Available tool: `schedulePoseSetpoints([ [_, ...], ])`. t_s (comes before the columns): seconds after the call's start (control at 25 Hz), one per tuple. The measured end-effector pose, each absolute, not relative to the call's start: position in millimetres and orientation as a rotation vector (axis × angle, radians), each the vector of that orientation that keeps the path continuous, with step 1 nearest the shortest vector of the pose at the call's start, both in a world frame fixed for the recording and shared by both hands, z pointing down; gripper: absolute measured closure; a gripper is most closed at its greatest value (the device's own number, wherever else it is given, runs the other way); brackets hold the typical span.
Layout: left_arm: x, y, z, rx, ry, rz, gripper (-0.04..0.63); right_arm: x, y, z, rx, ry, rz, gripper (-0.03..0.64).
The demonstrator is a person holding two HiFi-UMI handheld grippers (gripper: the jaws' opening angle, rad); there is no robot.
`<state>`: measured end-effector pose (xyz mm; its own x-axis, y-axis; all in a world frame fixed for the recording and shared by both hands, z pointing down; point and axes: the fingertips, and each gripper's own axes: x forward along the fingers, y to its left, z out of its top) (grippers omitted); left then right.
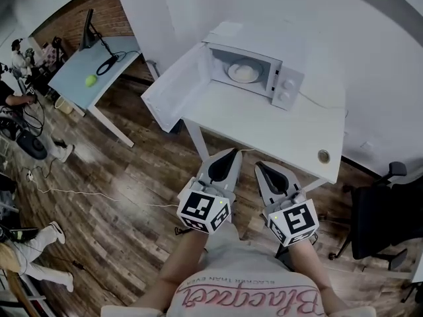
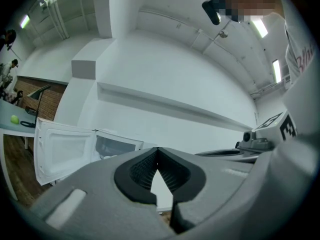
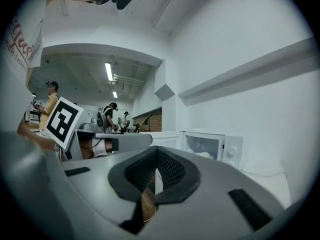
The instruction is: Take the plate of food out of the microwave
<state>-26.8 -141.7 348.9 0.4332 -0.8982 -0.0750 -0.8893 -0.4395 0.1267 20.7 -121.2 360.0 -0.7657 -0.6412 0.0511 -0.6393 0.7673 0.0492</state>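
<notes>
A white microwave (image 1: 264,58) stands at the back of a white table (image 1: 277,134), its door (image 1: 173,88) swung wide to the left. Inside lies a plate of pale food (image 1: 242,72). My left gripper (image 1: 234,152) and right gripper (image 1: 258,166) hover side by side at the table's near edge, both shut and empty, pointing level toward the microwave. In the left gripper view the open door (image 2: 62,151) and the microwave's cavity (image 2: 117,146) show beyond the closed jaws. From the right gripper view I see the microwave (image 3: 212,148) with the food (image 3: 202,155) inside.
A round hole (image 1: 323,156) sits near the table's front right corner. A black chair (image 1: 380,220) stands at the right. A second table (image 1: 92,68) with a green ball (image 1: 90,80) and cables is at the left. People stand at the far left on the wooden floor.
</notes>
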Motion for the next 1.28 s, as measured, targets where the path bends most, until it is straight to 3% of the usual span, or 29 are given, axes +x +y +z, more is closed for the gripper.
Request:
schedulePoseSetpoints([
  [1.28,-108,-265,356,2.664,-1.454,-0.184,0.592,-59,-242,363,1.240,-2.802,0.007,0.606],
])
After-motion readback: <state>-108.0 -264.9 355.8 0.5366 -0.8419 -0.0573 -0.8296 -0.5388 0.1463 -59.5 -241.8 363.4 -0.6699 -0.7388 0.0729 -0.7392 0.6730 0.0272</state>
